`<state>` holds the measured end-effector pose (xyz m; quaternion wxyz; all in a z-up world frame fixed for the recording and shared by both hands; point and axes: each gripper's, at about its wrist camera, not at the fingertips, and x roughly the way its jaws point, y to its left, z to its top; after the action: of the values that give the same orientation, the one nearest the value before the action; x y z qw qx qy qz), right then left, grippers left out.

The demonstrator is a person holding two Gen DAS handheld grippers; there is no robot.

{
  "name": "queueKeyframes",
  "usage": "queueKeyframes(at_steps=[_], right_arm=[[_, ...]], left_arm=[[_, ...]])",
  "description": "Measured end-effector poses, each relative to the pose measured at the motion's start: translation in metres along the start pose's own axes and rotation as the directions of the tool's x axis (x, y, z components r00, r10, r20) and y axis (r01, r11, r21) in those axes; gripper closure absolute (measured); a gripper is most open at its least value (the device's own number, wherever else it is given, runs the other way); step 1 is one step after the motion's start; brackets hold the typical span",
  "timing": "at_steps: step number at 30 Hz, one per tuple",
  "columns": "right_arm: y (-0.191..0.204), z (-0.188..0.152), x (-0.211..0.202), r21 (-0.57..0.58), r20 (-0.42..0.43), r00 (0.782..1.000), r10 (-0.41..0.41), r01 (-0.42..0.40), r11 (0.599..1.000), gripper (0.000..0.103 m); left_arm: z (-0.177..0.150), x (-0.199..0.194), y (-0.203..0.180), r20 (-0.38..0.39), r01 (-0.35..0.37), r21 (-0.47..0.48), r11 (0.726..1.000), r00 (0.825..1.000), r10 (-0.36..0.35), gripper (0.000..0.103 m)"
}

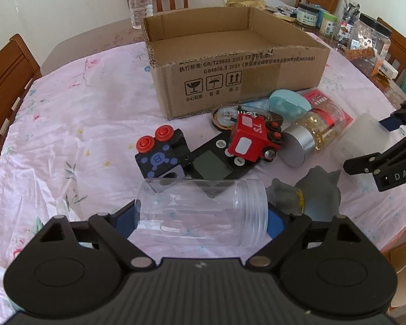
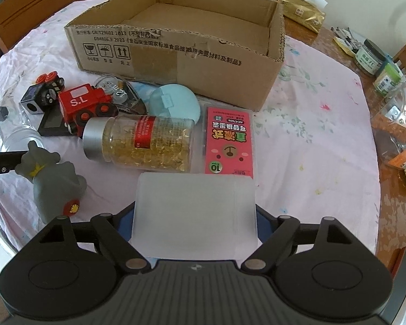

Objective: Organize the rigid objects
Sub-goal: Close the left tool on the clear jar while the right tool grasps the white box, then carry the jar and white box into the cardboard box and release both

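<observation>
A clear empty plastic jar (image 1: 200, 211) lies on its side between the blue pads (image 1: 276, 222) of my left gripper (image 1: 201, 216), which touch both its ends. In the right wrist view my right gripper (image 2: 195, 222) holds a frosted white plastic box (image 2: 195, 211) by its two sides. An open, empty cardboard box (image 1: 230, 62) stands behind the pile. Loose in front of it lie a red toy train (image 1: 251, 138), a black toy block with red wheels (image 1: 159, 157), a grey toy figure (image 1: 311, 195), a jar of gold capsules (image 2: 149, 140), a teal round case (image 2: 173, 103) and a pink packet (image 2: 228, 140).
A black digital scale (image 1: 213, 162) lies under the toys on the pink floral cloth (image 1: 81, 135). A water bottle (image 1: 139, 0) stands behind the box. Jars and packets (image 2: 387, 81) crowd the right side of the table. Wooden chairs (image 1: 5, 81) ring the table.
</observation>
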<state>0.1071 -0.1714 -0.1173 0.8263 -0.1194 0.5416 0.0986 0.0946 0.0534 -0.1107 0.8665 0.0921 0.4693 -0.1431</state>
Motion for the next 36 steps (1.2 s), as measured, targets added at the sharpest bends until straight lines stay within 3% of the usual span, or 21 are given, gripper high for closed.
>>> queueKeyframes(at_steps=[10, 18, 29, 36], right_arm=[[-0.004, 0.012, -0.02, -0.067, -0.011, 0.999, 0.039, -0.04, 0.997, 0.016], [-0.021, 0.043, -0.056, -0.019, 0.055, 0.996, 0.075, -0.074, 0.997, 0.016], [-0.026, 0.091, -0.081, 0.034, 0.139, 0.99, 0.012, -0.017, 0.999, 0.016], [-0.027, 0.112, -0.08, 0.051, 0.144, 0.989, -0.026, 0.019, 0.999, 0.016]], left_arm=[[0.031, -0.024, 0.012, -0.035, 0.017, 0.031, 0.999, 0.999, -0.016, 0.012], [0.097, -0.041, 0.025, 0.069, 0.038, 0.129, 0.991, 0.996, -0.047, 0.012], [0.195, 0.003, 0.029, 0.18, 0.074, 0.249, 0.966, 0.976, -0.121, 0.012], [0.229, 0.035, 0.028, 0.213, 0.071, 0.253, 0.965, 0.969, -0.127, 0.01]])
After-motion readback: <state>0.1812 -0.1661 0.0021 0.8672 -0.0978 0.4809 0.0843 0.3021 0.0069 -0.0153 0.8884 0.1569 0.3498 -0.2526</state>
